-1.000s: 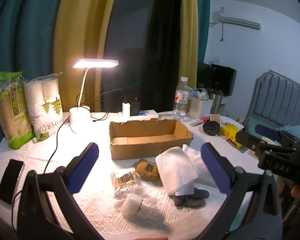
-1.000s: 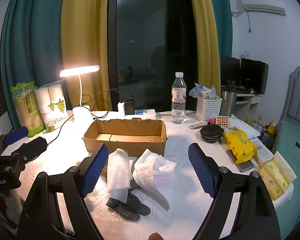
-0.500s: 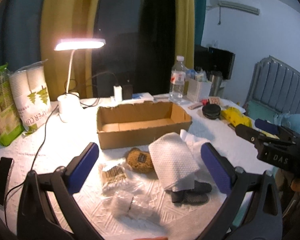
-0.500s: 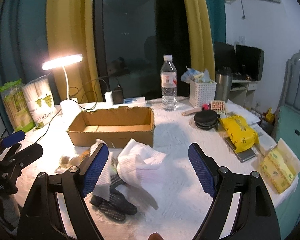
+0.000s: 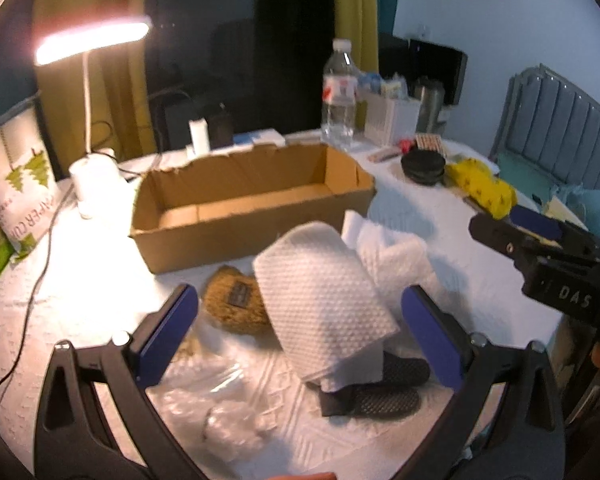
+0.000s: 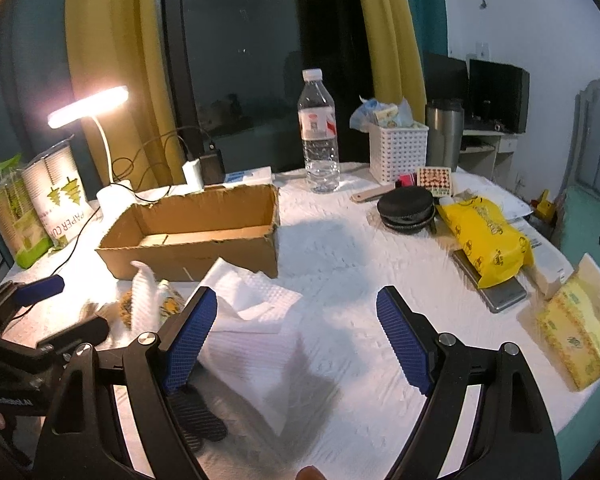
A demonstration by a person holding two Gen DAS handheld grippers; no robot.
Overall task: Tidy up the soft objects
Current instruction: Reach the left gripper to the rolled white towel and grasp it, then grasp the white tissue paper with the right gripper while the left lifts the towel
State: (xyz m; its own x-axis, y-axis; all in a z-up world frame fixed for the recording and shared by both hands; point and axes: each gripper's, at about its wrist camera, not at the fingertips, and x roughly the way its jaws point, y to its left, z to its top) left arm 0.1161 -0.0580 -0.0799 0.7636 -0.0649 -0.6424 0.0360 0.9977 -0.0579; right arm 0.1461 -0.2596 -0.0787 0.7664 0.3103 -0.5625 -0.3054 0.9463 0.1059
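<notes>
An open cardboard box [image 5: 244, 208] stands mid-table; it also shows in the right wrist view [image 6: 196, 236]. In front of it lie a white dimpled cloth [image 5: 324, 304], a second white cloth [image 6: 252, 328], a brown woolly piece [image 5: 232, 308], dark socks [image 5: 380, 388] and crumpled clear plastic [image 5: 208, 396]. My left gripper [image 5: 300, 336] is open, low over the white cloth and socks, holding nothing. My right gripper [image 6: 296, 340] is open above the second white cloth, holding nothing.
A lit desk lamp [image 5: 88, 40], paper cup packs [image 6: 56, 196], a water bottle [image 6: 318, 132], a white basket [image 6: 398, 152], a black round case [image 6: 406, 210], a yellow bag [image 6: 488, 240] and a tissue pack [image 6: 576, 328] stand around the table.
Both grippers have moved forward and down toward the pile of soft things. The white cloth now lies between the left gripper's fingers. Both stay open.
</notes>
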